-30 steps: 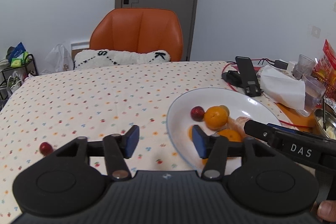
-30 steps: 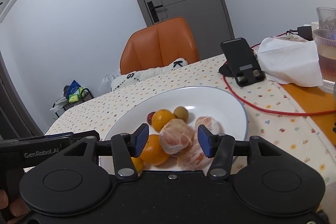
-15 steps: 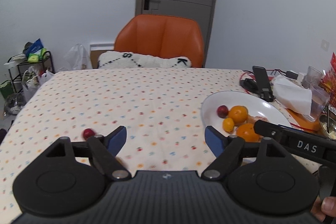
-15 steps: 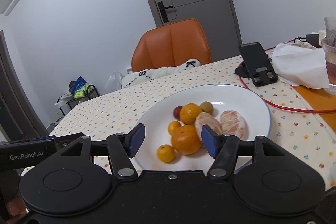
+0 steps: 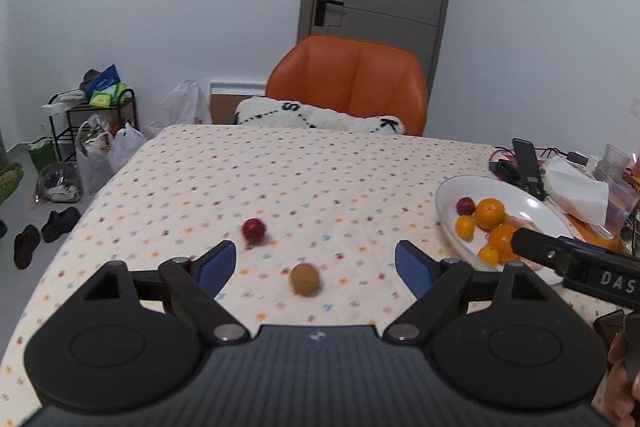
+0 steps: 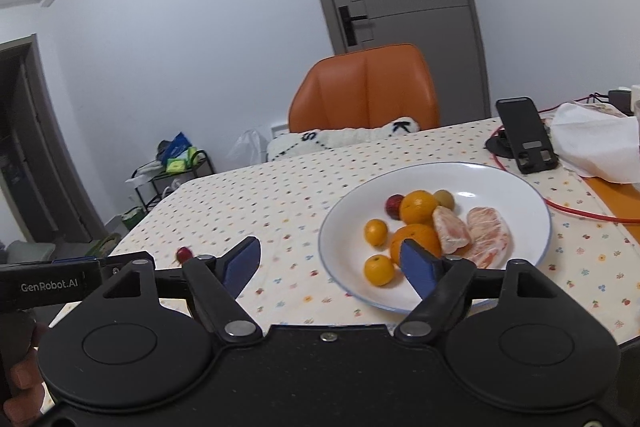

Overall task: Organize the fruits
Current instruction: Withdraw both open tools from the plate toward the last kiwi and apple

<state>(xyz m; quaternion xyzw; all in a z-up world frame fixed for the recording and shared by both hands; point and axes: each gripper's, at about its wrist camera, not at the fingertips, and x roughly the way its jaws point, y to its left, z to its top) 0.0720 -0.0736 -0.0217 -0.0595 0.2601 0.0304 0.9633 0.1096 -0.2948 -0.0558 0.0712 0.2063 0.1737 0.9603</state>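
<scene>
Fruit lies loose on the tablecloth (image 5: 320,167): a red one (image 5: 253,229), then a brownish one (image 5: 305,279) between the wide-spread, empty fingers of the left gripper (image 5: 315,266). The right gripper (image 6: 330,259), also wide and empty, hovers beside the fruit-filled plate (image 6: 520,187).

"DAS" — right tongs (image 5: 576,263); "GenRobot.AI" — left tongs (image 6: 52,285) (white lettering).
</scene>
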